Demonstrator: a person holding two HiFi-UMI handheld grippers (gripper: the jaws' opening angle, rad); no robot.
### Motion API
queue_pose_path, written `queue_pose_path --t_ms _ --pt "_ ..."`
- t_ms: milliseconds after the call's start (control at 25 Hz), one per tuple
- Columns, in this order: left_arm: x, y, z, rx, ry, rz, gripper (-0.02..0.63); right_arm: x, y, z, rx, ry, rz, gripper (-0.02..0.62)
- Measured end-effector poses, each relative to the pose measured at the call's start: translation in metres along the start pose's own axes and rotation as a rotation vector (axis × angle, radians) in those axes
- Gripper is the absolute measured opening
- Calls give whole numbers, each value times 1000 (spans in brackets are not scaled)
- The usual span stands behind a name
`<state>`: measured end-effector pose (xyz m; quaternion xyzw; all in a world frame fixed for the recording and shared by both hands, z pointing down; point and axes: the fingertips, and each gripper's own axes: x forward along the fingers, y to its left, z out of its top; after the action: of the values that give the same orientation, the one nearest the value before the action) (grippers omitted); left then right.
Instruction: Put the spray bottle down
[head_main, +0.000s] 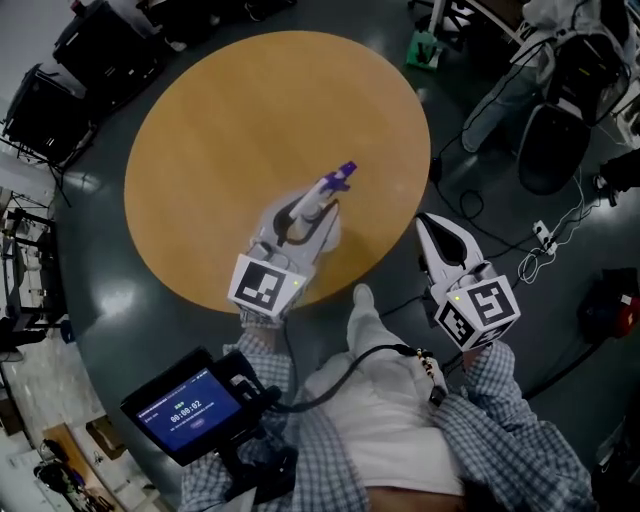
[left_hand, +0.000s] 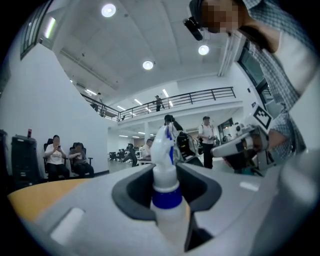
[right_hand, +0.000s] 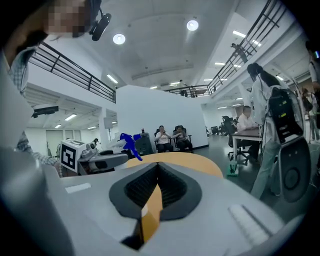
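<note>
A white spray bottle (head_main: 318, 200) with a blue-purple nozzle is held upright by its neck, over the near part of the round wooden table (head_main: 220, 120). My left gripper (head_main: 305, 212) is shut on it. In the left gripper view the bottle (left_hand: 165, 155) stands between the dark pads, its blue collar just above the jaws of my left gripper (left_hand: 166, 175). My right gripper (head_main: 432, 225) hangs off the table's right edge, over the floor. Its pads meet with nothing between them in the right gripper view (right_hand: 157, 167). That view also shows the bottle's nozzle (right_hand: 129, 142) at the left.
Beside the table's right side stand an office chair (head_main: 553, 145) and loose cables (head_main: 545, 240) on the dark floor. Black cases (head_main: 60, 90) sit at the upper left. A handheld screen (head_main: 185, 405) hangs at the person's waist. Seated people (left_hand: 65, 160) are beyond the table.
</note>
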<state>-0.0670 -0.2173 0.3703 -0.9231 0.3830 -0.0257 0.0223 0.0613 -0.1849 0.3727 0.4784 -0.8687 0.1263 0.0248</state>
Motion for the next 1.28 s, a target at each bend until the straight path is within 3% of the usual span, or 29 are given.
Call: queue_pose_path --t_ms 400,920,1280 --pt "45 33 -19 -49 -14 -10 123 38 -26 -7 19 59 -2 3" --pt "40 30 -14 -32 -15 -73 124 45 -22 -10 24 85 4 3" --pt "30 28 -21 -63 6 -83 187 41 -18 -11 19 78 12 3"
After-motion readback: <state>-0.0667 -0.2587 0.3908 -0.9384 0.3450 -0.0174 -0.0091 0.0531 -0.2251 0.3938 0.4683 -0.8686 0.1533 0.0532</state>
